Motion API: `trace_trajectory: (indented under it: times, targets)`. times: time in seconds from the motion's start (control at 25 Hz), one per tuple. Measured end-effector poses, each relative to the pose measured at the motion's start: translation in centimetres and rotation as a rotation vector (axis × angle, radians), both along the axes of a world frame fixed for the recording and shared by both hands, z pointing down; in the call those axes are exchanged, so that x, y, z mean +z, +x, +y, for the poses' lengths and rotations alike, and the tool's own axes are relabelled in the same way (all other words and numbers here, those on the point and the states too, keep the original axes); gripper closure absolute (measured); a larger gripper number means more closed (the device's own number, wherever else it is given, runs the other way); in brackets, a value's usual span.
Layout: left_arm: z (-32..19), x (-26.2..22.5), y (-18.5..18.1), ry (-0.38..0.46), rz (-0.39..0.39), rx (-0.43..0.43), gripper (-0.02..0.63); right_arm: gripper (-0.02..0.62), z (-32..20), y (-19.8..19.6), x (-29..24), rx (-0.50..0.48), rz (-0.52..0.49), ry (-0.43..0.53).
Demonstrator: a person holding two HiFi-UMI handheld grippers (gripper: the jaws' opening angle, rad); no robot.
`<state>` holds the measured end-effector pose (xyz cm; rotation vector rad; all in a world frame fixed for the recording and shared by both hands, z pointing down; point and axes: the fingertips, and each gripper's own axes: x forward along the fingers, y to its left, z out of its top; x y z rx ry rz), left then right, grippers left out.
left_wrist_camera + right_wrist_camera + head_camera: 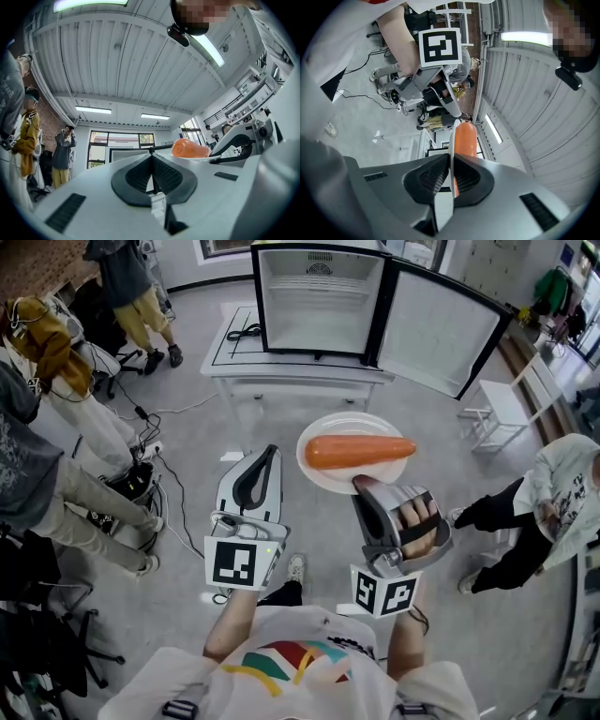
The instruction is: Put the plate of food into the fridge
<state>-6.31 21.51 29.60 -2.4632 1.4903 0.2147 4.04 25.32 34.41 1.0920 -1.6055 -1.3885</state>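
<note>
Closest, at left: left gripper (266,461), jaws together on nothing, seemingly spare. Then right gripper (366,486), clamped on rim of plate (323,474), held level in mid-air, probably to keep carrot (361,451) from rolling. Well short of fridge (319,296), door wide open for entry. Counted: two grippers, one plate, one carrot, one fridge.

One plate (347,424), one carrot (359,452), one fridge (319,296), two hand-held grippers (270,452) (361,484).
</note>
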Motion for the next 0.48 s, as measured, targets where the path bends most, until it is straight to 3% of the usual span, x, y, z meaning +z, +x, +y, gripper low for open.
trace_trajectory:
  times: [0.48]
  targets:
    - [-9.3, -1.1, -1.5, 0.035, 0.012, 0.051, 0.600, 0.572, -8.8, -1.3, -1.0, 0.063, 0.023, 0.022]
